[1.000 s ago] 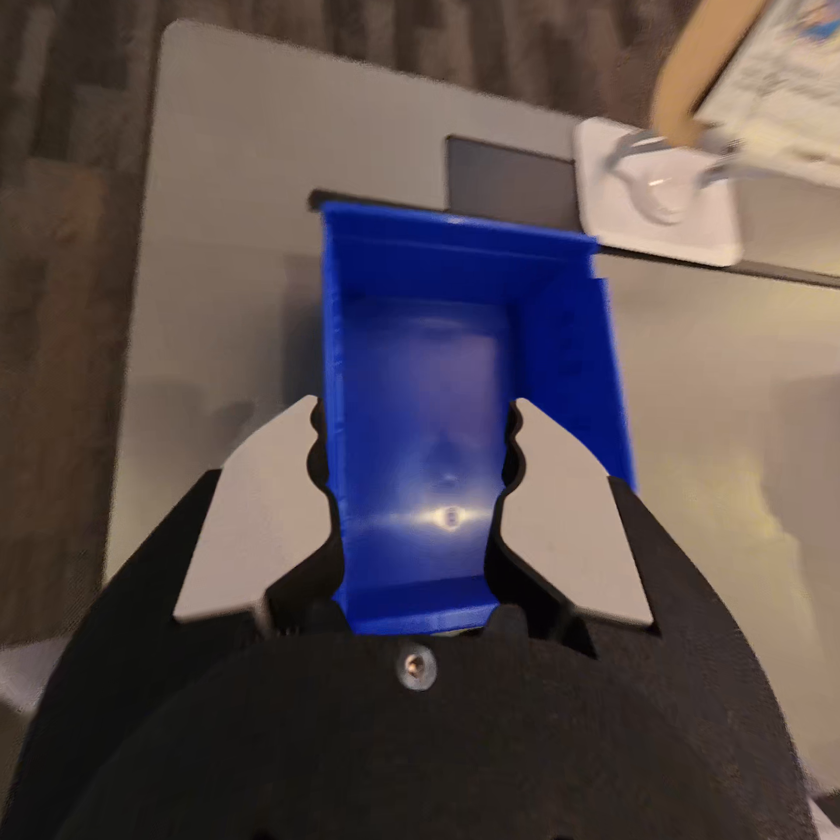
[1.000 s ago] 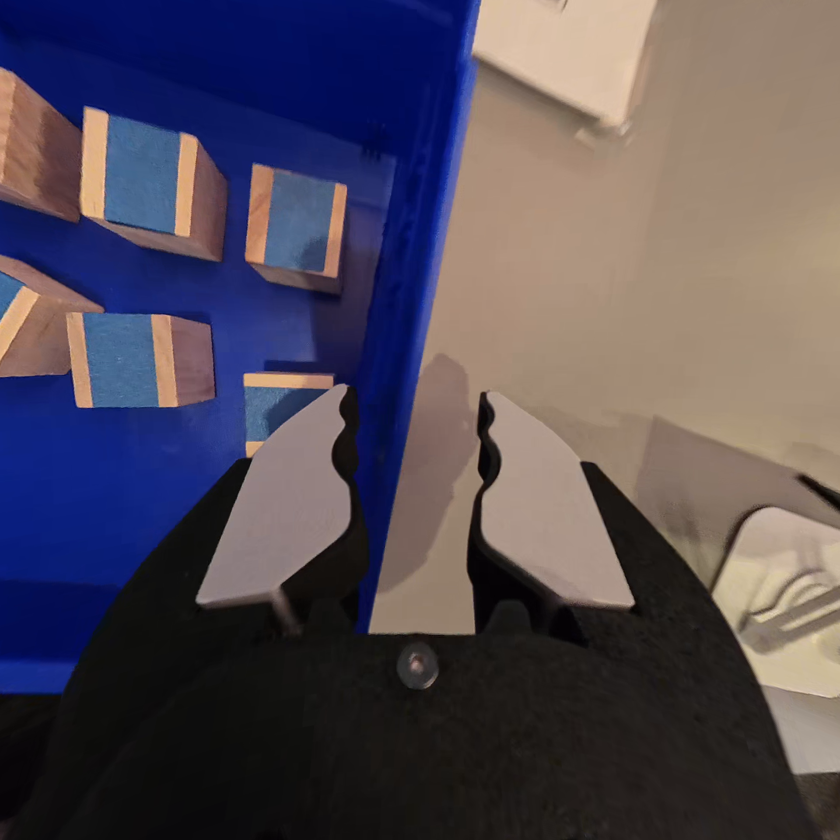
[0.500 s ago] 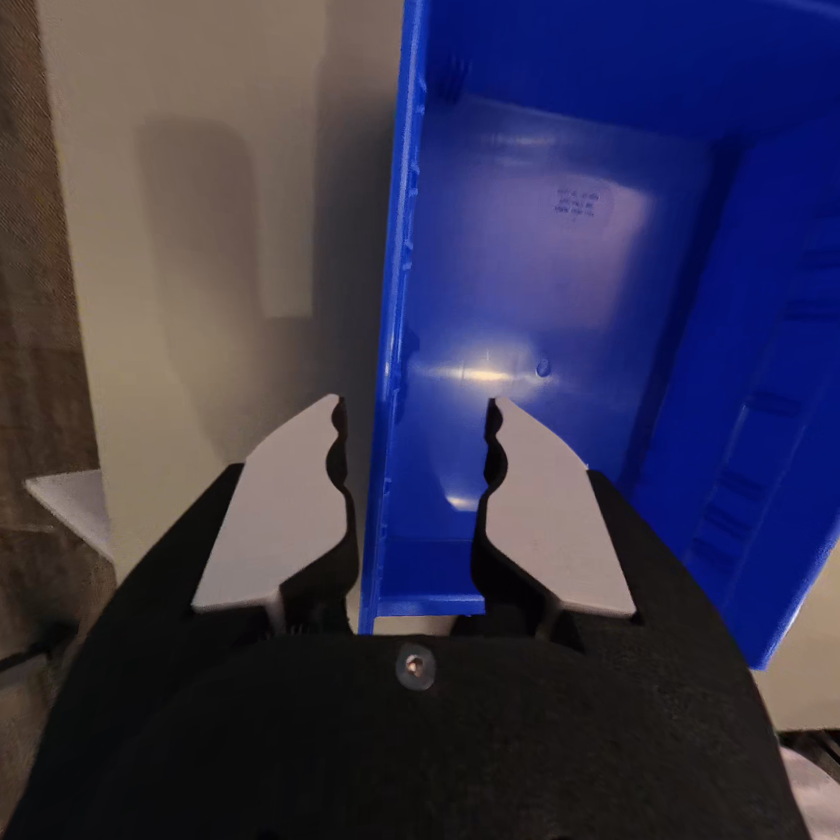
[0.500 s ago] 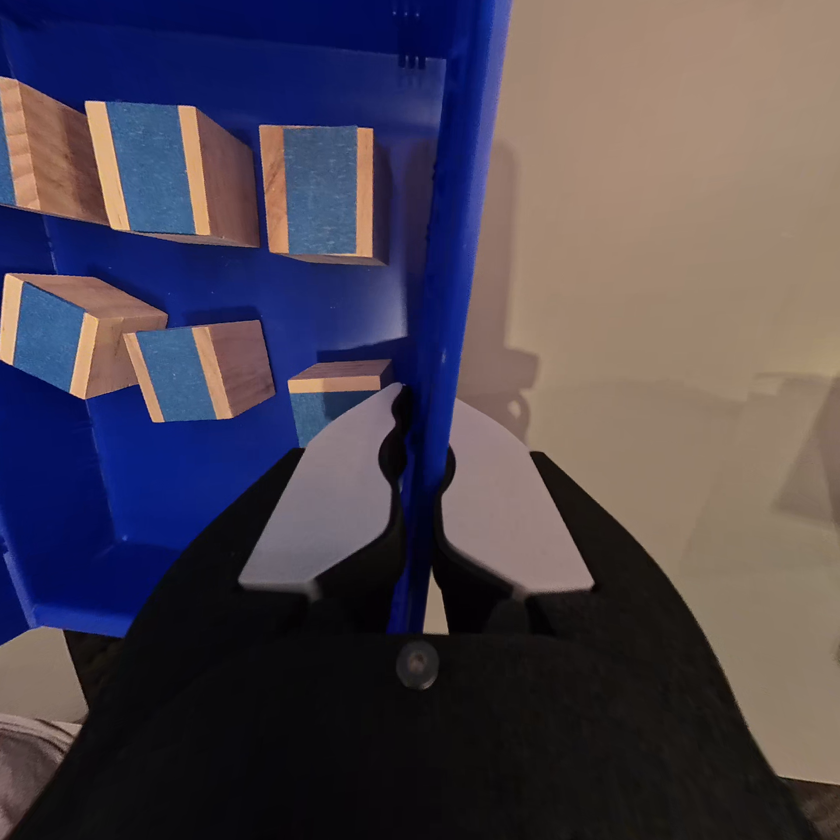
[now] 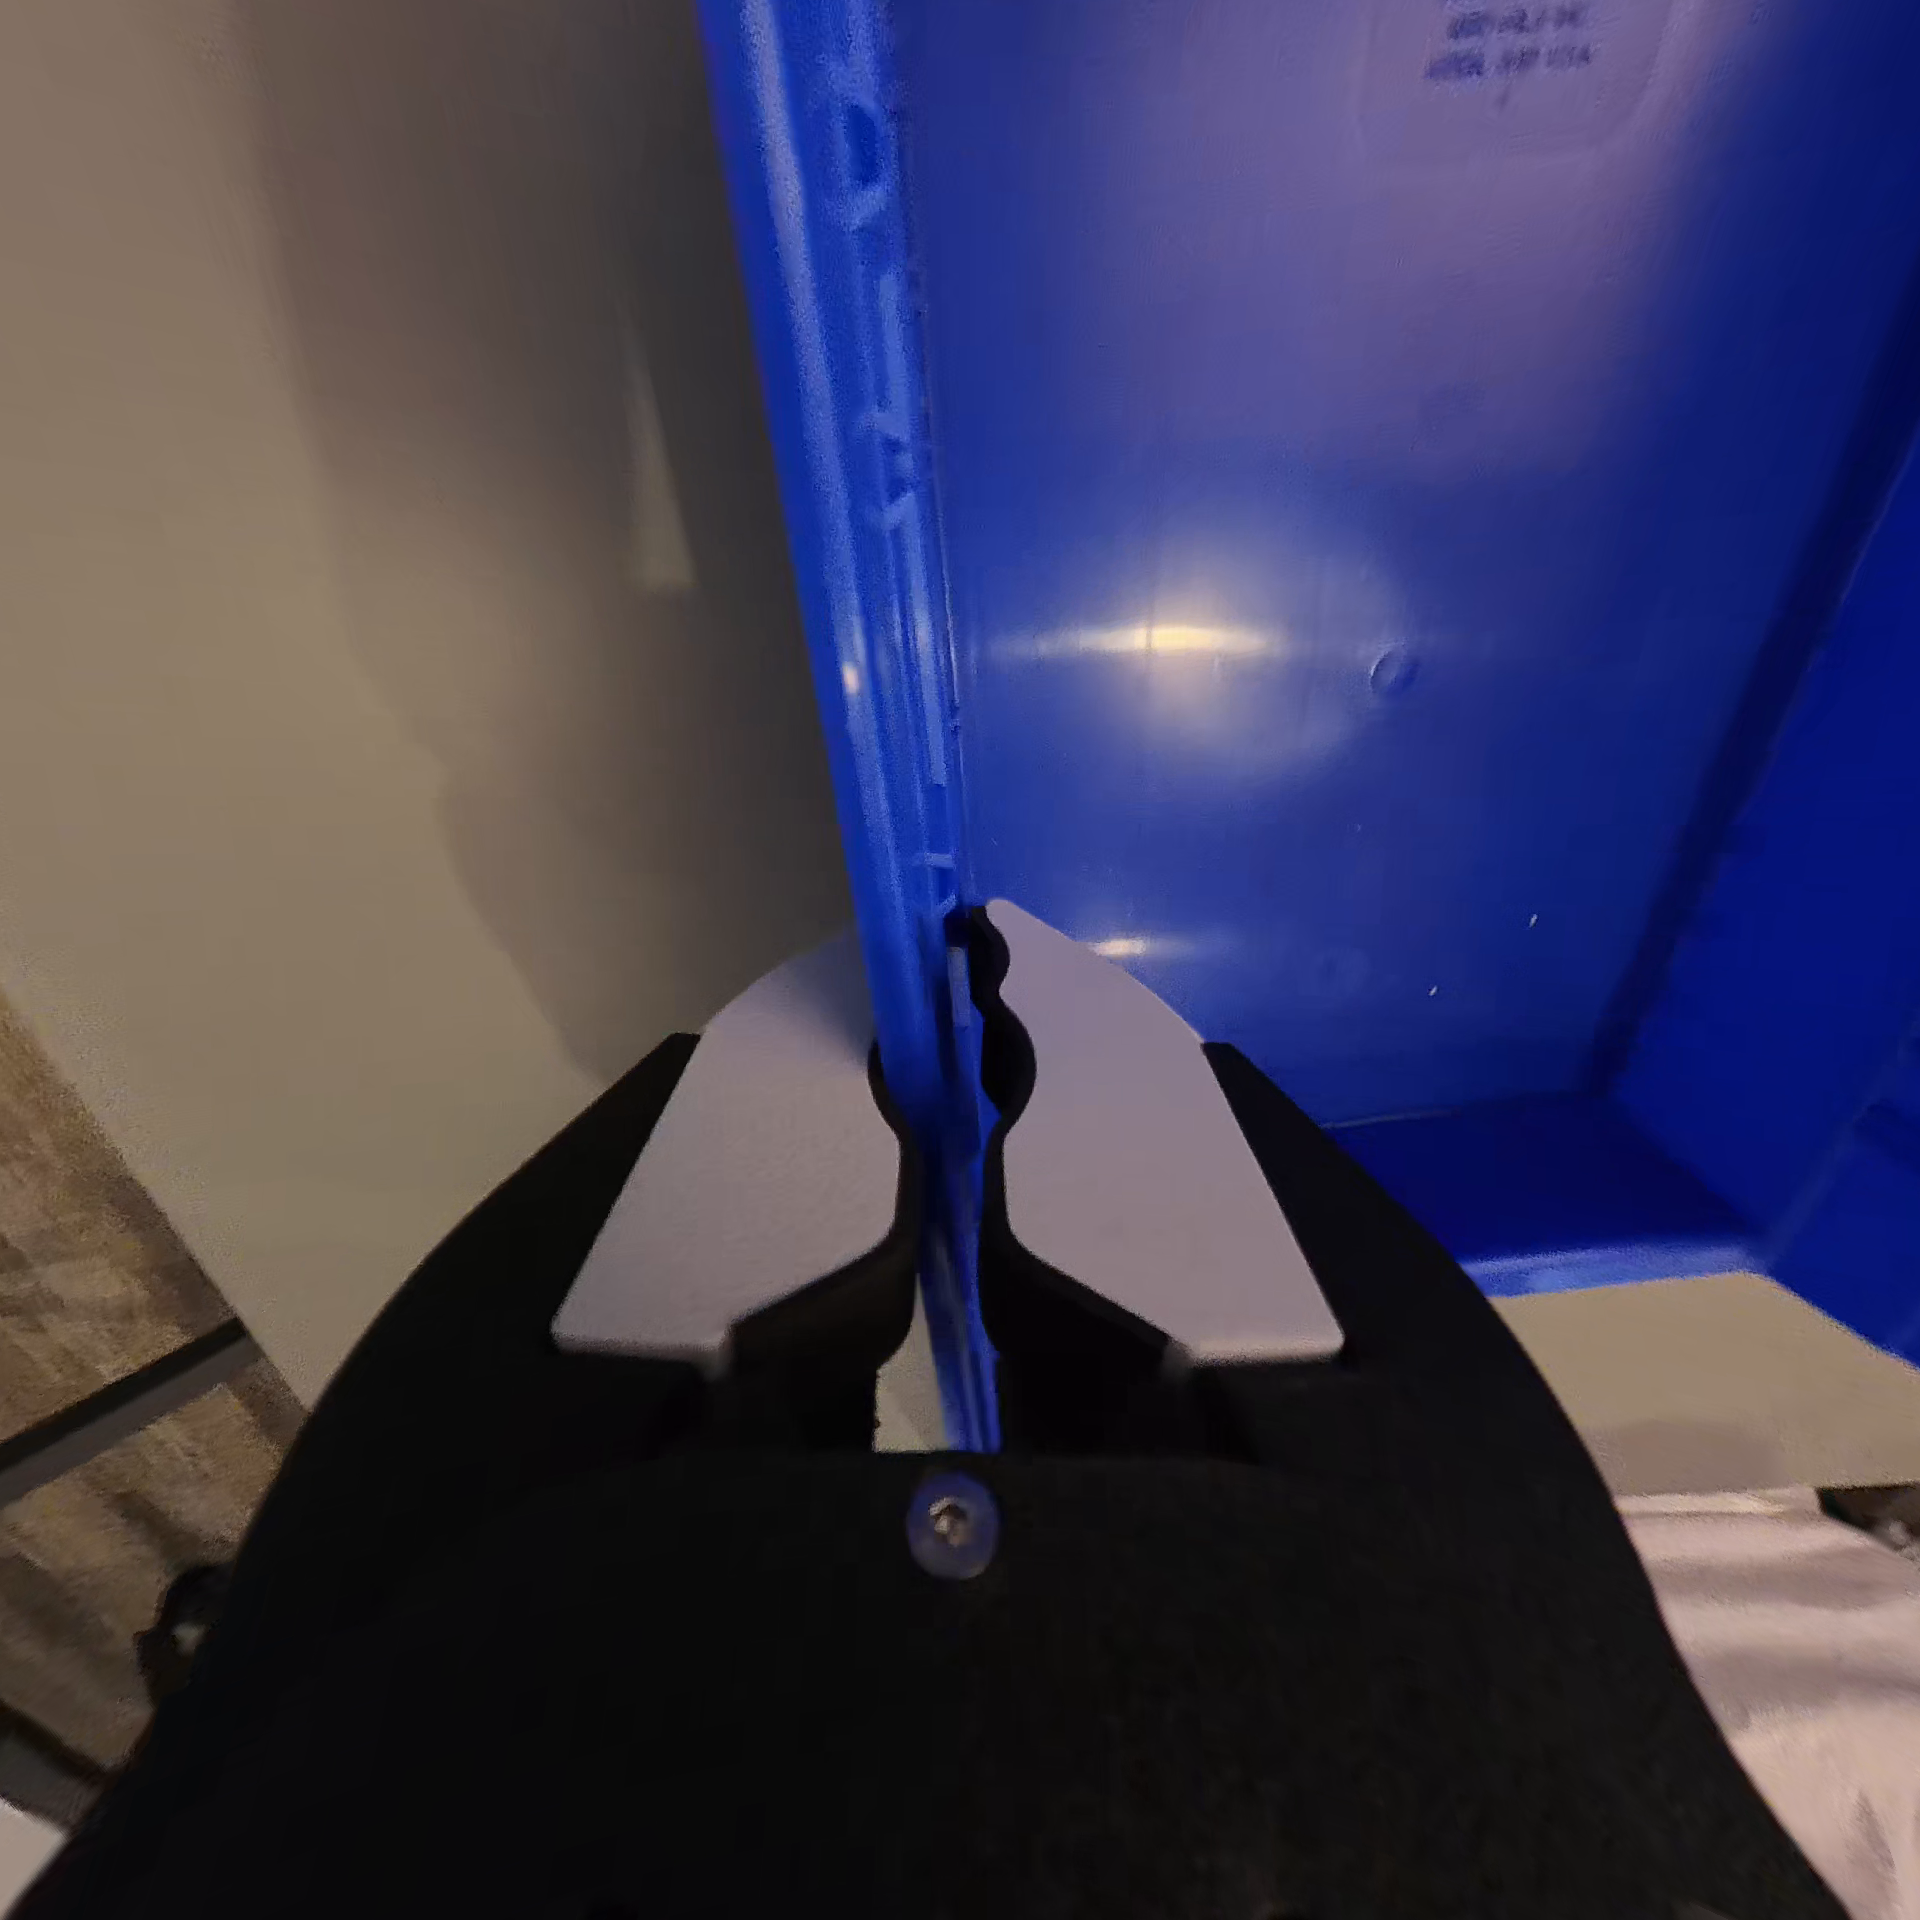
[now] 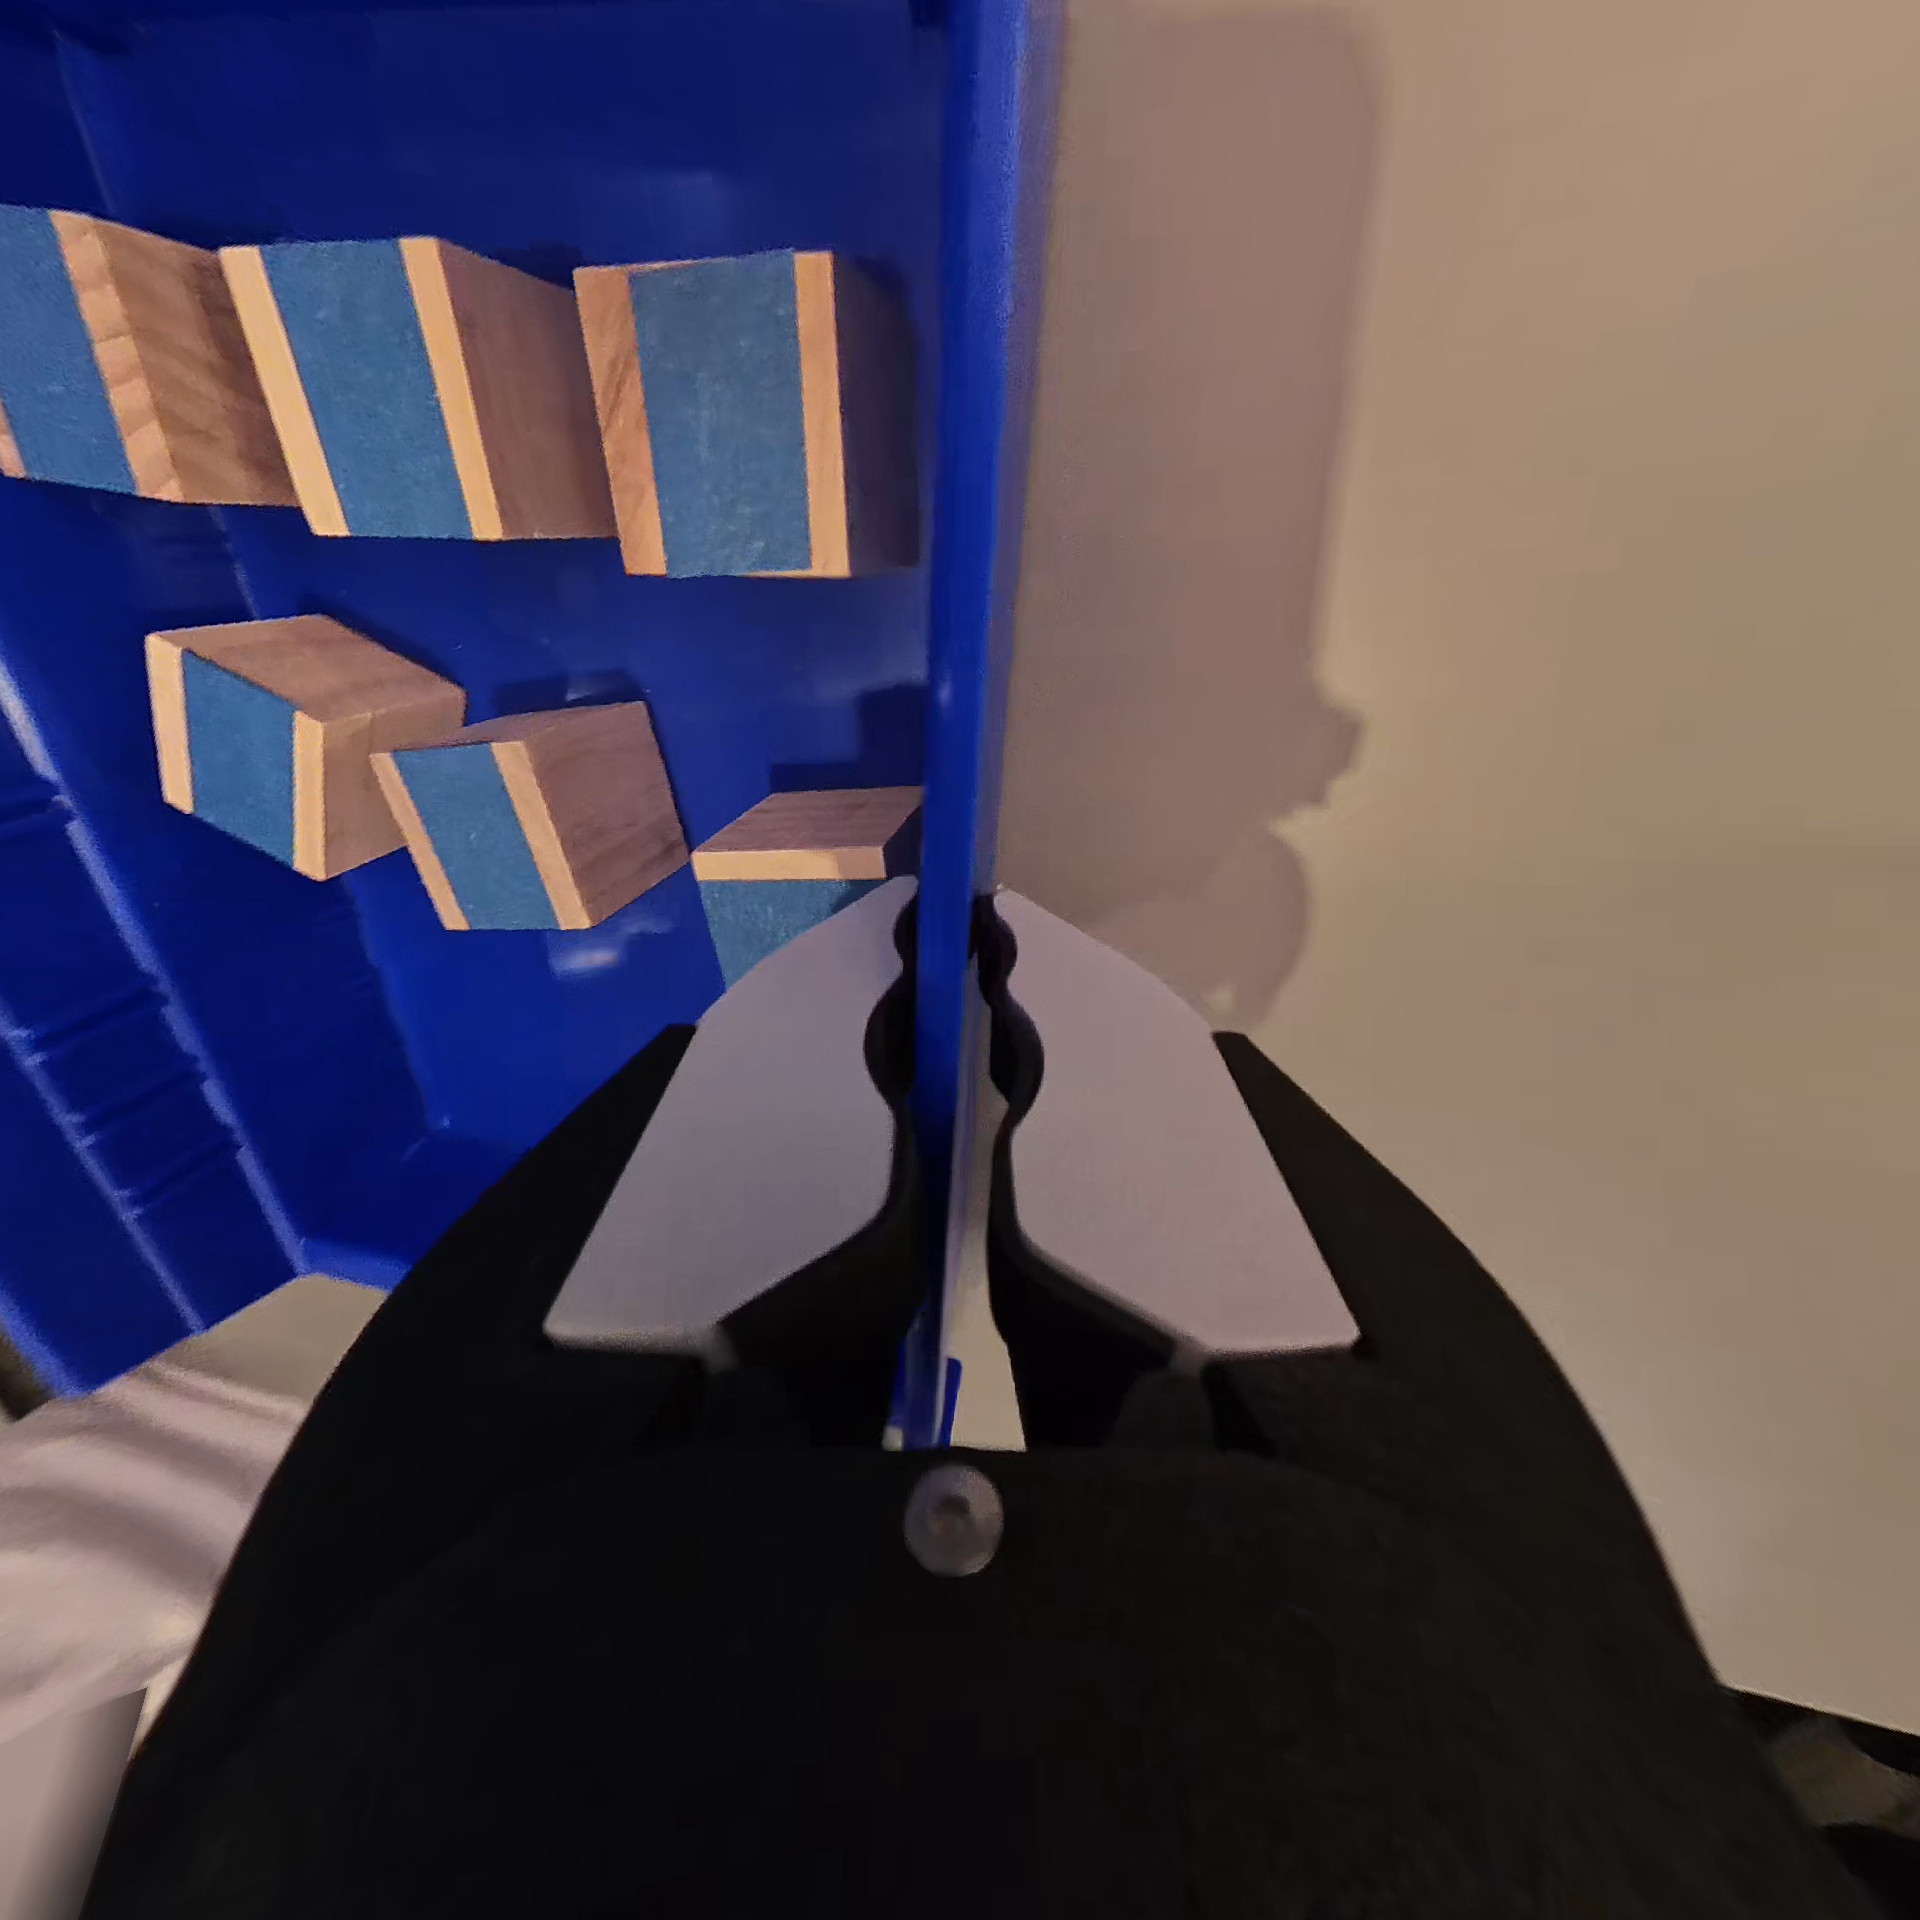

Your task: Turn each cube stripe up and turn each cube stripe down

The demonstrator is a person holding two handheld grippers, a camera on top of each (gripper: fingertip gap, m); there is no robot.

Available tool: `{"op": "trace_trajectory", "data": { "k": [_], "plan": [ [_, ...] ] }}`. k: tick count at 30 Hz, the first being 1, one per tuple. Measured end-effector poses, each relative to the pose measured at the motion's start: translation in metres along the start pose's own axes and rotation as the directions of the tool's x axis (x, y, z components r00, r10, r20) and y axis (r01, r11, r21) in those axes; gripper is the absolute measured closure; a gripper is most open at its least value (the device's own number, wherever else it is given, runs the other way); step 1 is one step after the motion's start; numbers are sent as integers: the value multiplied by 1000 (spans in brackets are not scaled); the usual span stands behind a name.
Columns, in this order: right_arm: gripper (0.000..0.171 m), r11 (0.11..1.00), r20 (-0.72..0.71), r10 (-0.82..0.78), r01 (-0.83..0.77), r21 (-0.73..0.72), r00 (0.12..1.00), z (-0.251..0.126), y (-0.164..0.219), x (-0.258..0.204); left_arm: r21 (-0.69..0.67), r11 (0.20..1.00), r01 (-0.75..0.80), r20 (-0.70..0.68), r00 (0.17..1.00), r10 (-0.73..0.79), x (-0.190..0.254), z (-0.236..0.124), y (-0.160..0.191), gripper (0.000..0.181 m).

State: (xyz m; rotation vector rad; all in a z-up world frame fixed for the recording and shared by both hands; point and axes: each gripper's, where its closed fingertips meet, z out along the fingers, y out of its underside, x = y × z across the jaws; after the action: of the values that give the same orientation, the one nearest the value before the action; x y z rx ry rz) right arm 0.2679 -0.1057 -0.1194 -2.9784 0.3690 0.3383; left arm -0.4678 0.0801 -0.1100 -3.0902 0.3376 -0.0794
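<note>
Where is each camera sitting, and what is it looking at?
Left wrist view: rides the left tool, looking along it at the blue bin's left wall, which the tool pinches; its own fingers show.
Right wrist view: rides the right tool, pinching the bin's right wall beside striped wooden cubes.
Shared: bin and table.

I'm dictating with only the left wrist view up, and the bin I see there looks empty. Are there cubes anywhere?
Observer: Yes. The right wrist view shows at least six cubes inside a blue bin.
Operator: Which way do their stripes face?
Observer: Every one in view has its blue stripe turned toward that camera.
Operator: And the right gripper?
Observer: The right gripper is shut on that bin's right wall, one finger inside and one outside.
</note>
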Motion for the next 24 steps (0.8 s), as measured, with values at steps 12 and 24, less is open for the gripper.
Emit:
{"op": "trace_trajectory", "data": {
  "k": [12,24],
  "plan": [
    [162,998,-18,-69,69,-5,997,16,-16,-61,-32,926,-377,139,915,378,128,9,-7,156],
    [160,989,-160,-128,139,57,979,24,-44,-58,6,855,-519,87,852,517,201,13,7,149]
  ]
}}
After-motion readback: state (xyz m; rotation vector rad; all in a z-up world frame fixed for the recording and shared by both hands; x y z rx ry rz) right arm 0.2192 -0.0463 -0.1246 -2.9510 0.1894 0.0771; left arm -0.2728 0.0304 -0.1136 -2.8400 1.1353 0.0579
